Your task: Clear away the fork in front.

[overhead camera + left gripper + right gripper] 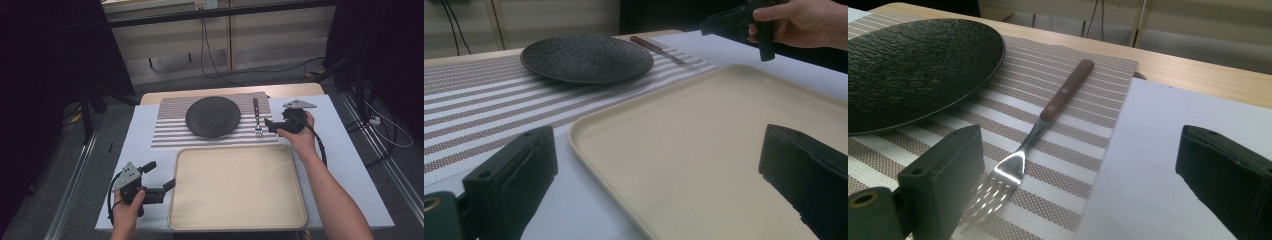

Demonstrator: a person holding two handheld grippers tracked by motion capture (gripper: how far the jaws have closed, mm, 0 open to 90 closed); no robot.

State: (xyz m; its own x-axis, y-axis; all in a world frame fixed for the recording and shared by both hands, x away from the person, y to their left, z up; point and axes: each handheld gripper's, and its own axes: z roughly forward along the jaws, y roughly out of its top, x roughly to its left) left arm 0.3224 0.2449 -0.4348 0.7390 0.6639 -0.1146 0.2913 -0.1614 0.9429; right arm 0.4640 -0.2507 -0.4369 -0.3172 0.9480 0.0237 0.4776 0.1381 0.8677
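A table seen from above, with a person's forearms coming in from the near edge, each hand holding a black two-jaw gripper.

At the near left corner, the left gripper (160,175) rests just above the pale table cover (142,125), beside the left edge of a large cream tray (237,220). Its jaws stand wide apart and hold nothing. In the left gripper view, those jaws frame the tray's near left corner, with bare tray surface between them.

The tray fills the near middle of the table. Beyond it, a mat (170,130) with brown and white stripes lies across the far half. A round, dark, textured plate (213,116) sits on the middle of the mat, clear of the tray.

To the right of the plate, a fork (257,117) with a brown wooden handle lies flat on the mat's right part. Its handle points to the far side and its metal prongs point toward the tray. It is near the plate but not touching it.

Just right of the fork, at the far right, the right gripper (267,125) points left toward the prongs. Its jaws are also wide apart and grip nothing. In the right gripper view, the fork (1048,115) lies between the jaws, its prongs close to the left jaw, and the plate (913,65) sits to the left.
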